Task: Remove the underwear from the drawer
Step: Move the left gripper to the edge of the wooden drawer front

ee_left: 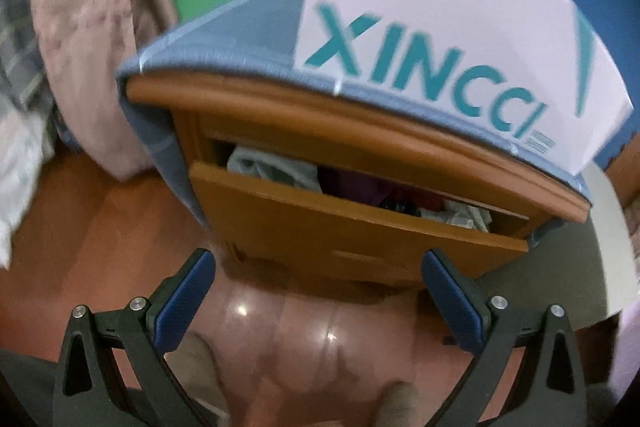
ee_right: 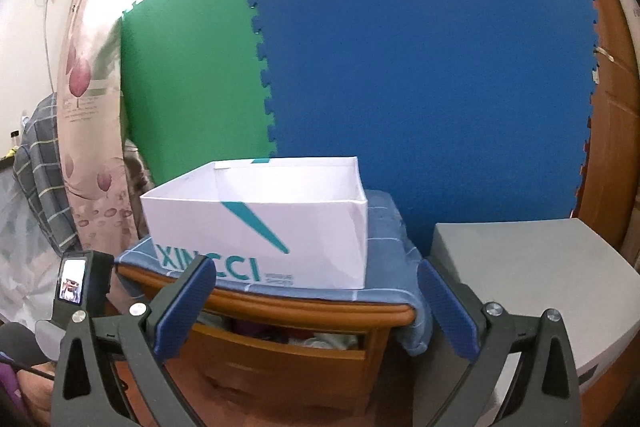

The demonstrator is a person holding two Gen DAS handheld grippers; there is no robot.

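A wooden nightstand has its top drawer [ee_left: 344,223] pulled partly open. Inside lie bunched clothes: a pale grey-green piece [ee_left: 272,167] at the left, dark purple and red pieces [ee_left: 360,187] in the middle, a light piece [ee_left: 468,215] at the right. My left gripper [ee_left: 316,267] is open and empty, low in front of the drawer face. In the right wrist view the drawer [ee_right: 280,351] shows below, with clothes [ee_right: 316,339] peeking out. My right gripper [ee_right: 316,287] is open and empty, higher up, level with the nightstand top.
A white open box [ee_right: 260,227] marked XINCCI stands on a blue checked cloth [ee_right: 384,223] covering the nightstand top. A grey block [ee_right: 532,275] stands to the right. Green and blue foam mats [ee_right: 400,67] form the back wall. Floral fabric [ee_right: 92,147] hangs at the left. The floor [ee_left: 100,227] is reddish.
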